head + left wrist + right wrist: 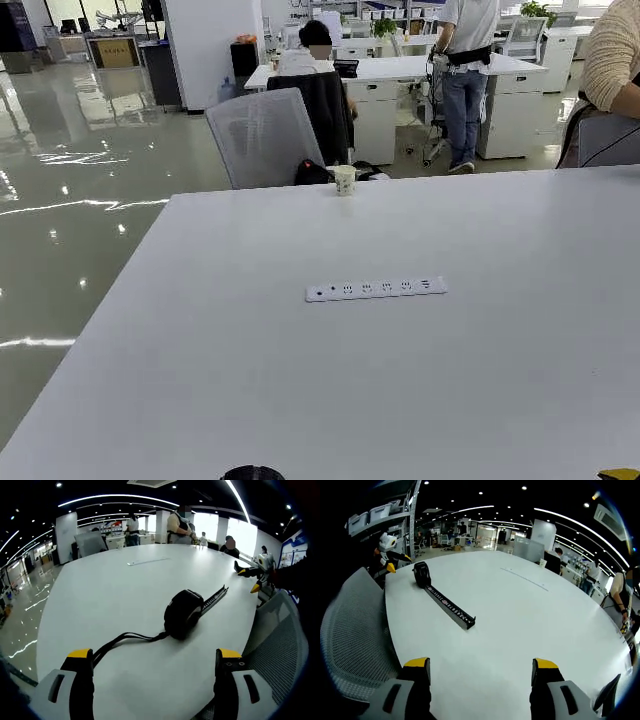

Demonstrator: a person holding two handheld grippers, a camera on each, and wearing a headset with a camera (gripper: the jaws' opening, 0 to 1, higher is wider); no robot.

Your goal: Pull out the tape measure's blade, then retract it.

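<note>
White surface [200, 350] running out into a bright open-plan office, and the head view picks up a white power strip [375, 289] mid-surface and a paper cup [345, 180] at the far edge. Down to the left gripper view: there's the tape measure [184, 614], a round black case sitting near the surface's edge. Its black wrist strap [125, 641] trails back to just beside one jaw. Its blade [215, 599] is out and lying flat, running away from the case toward the upper right. On the left gripper [153, 654] the jaws are wide apart, holding nothing.

Over to the right gripper view, and it gives the other end: the dark blade stretches from the far case toward the camera, markings along it, end hook nearest. On the right gripper [481, 663] the jaws are spread too, empty, the hook ahead of them and apart. Each gripper view catches the opposite gripper beyond the tape, near a grey mesh chair [350, 630].
</note>
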